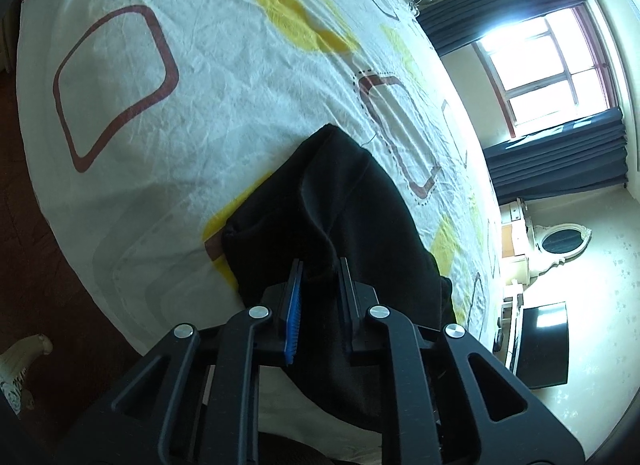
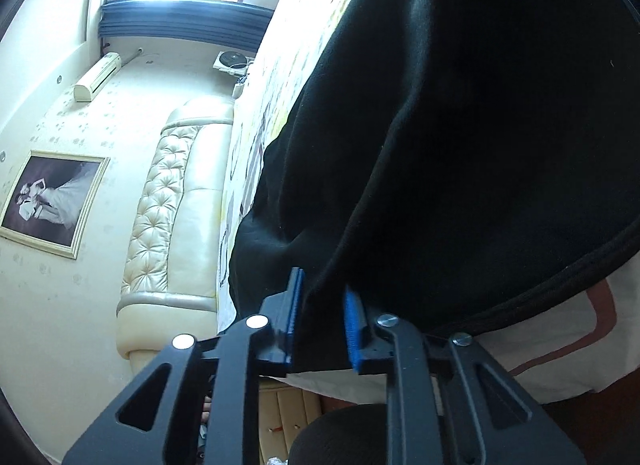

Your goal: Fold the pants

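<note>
Left wrist view: the left gripper (image 1: pixel 320 269) pinches a raised fold of the black pants (image 1: pixel 340 201), its blue-padded jaws closed on the cloth; the garment runs from the fingertips toward 12 o'clock across a patterned bedsheet (image 1: pixel 192 77), with a curtained window (image 1: pixel 548 65) at 2 o'clock. Right wrist view: the right gripper (image 2: pixel 322 285) likewise clamps an edge of the pants (image 2: pixel 460 125), which rise from the jaws and fill the frame from 12 to 3 o'clock, a tufted headboard (image 2: pixel 176 201) at 9 o'clock beside the bed
</note>
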### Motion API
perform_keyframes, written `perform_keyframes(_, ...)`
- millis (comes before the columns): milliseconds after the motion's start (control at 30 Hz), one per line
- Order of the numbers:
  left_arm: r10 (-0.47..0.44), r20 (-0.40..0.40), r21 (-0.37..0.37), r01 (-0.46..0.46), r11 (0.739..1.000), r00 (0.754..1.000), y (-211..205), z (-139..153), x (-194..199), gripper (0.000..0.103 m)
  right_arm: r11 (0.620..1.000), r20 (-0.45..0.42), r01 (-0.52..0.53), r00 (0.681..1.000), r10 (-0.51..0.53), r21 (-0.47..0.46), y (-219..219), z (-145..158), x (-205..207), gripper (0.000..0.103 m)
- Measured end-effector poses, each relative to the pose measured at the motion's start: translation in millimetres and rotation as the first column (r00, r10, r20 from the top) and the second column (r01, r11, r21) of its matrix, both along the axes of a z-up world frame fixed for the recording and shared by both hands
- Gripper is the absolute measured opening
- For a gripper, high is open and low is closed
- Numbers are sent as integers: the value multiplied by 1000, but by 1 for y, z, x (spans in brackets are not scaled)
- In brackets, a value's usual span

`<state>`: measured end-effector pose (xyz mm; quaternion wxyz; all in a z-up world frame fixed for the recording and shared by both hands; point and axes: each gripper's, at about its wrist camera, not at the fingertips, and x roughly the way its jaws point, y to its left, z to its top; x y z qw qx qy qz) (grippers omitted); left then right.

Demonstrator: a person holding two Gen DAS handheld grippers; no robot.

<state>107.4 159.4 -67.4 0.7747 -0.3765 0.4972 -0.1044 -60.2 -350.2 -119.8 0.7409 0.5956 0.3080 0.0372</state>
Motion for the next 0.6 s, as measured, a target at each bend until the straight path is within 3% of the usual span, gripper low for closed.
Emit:
perform_keyframes(133, 16, 35, 20, -17, 1000, 999, 12, 6, 3, 15, 996, 18, -24, 1000, 26, -90, 20, 22, -3, 12)
perform_keyframes(267, -10, 15, -10, 10, 1000, 1000, 14, -5, -11, 15, 989, 6, -30, 999, 32, -147, 23, 26, 0, 12)
perform_keyframes(433, 35, 2, -53, -35, 998, 999, 20, -6, -28, 46, 993, -28, -42, 999, 39, -111, 23, 15, 5, 14)
perform_keyframes(600, 49, -50, -64, -52, 997, 998, 17, -18, -29, 49, 996, -43, -46, 998, 43, -81, 23, 7, 4, 15)
